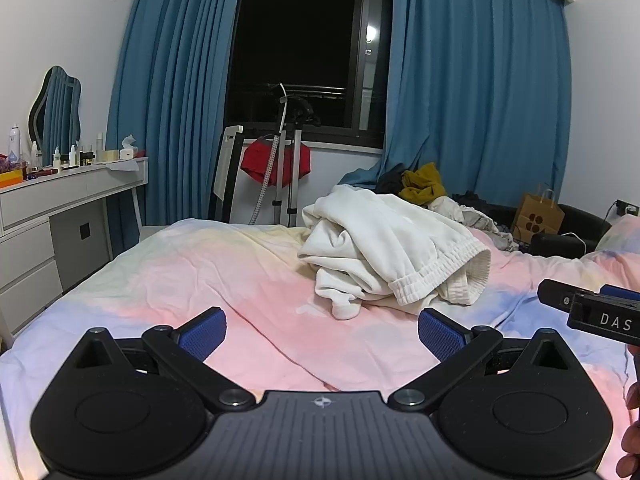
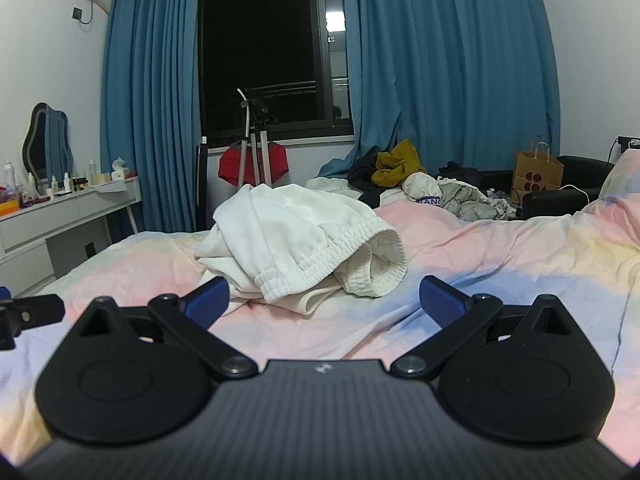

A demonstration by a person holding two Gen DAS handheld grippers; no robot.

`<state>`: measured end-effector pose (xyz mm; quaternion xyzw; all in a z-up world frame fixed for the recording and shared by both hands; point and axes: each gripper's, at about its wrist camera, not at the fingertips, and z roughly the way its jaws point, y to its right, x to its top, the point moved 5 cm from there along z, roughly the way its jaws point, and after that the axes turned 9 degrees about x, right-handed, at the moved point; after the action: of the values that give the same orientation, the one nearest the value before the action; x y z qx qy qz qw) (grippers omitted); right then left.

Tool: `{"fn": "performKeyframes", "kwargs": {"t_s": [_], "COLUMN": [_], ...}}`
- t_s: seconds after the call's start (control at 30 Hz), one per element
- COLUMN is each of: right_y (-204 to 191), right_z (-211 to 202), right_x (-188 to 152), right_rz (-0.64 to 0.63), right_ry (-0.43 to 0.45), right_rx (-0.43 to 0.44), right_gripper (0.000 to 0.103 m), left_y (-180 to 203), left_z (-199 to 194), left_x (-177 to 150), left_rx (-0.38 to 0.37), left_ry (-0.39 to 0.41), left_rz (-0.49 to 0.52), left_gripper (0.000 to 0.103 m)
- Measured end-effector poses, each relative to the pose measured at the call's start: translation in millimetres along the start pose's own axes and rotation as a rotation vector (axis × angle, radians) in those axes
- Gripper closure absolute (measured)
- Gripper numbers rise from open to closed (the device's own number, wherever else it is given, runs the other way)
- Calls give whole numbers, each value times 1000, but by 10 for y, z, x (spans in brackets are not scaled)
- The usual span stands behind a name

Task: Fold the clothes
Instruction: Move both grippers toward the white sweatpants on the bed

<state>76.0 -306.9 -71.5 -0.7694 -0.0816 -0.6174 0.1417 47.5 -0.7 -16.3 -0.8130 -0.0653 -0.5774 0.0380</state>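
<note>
A crumpled white garment with an elastic waistband lies in a heap on the pastel bedspread, ahead of both grippers; it also shows in the right wrist view. My left gripper is open and empty, low over the bedspread, short of the garment. My right gripper is open and empty, just in front of the garment's waistband. The right gripper shows at the right edge of the left wrist view. The left gripper shows at the left edge of the right wrist view.
More clothes are piled at the bed's far side, with a mustard garment. A white dresser with bottles and a mirror stands left. A stand with a red garment, blue curtains, a paper bag and a pillow are beyond.
</note>
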Motion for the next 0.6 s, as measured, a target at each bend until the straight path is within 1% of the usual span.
{"fn": "performKeyframes", "kwargs": {"t_s": [0.13, 0.3, 0.37, 0.5, 0.6], "right_y": [50, -14, -46, -27, -30], "right_z": [-15, -1, -17, -6, -5], "right_x": [7, 0, -4, 35, 30], "right_rz": [-8, -14, -17, -20, -6], "right_ry": [-7, -7, -2, 11, 5], "right_rx": [1, 2, 4, 3, -1], "right_gripper": [0, 0, 0, 0, 0], "left_y": [-14, 52, 95, 49, 68], "left_z": [12, 18, 35, 38, 60], "left_x": [-3, 34, 14, 2, -30], "left_rx": [5, 12, 8, -1, -7], "left_ry": [-9, -10, -10, -4, -13], "left_rz": [2, 6, 5, 10, 18], "left_gripper": [0, 0, 0, 0, 0]}}
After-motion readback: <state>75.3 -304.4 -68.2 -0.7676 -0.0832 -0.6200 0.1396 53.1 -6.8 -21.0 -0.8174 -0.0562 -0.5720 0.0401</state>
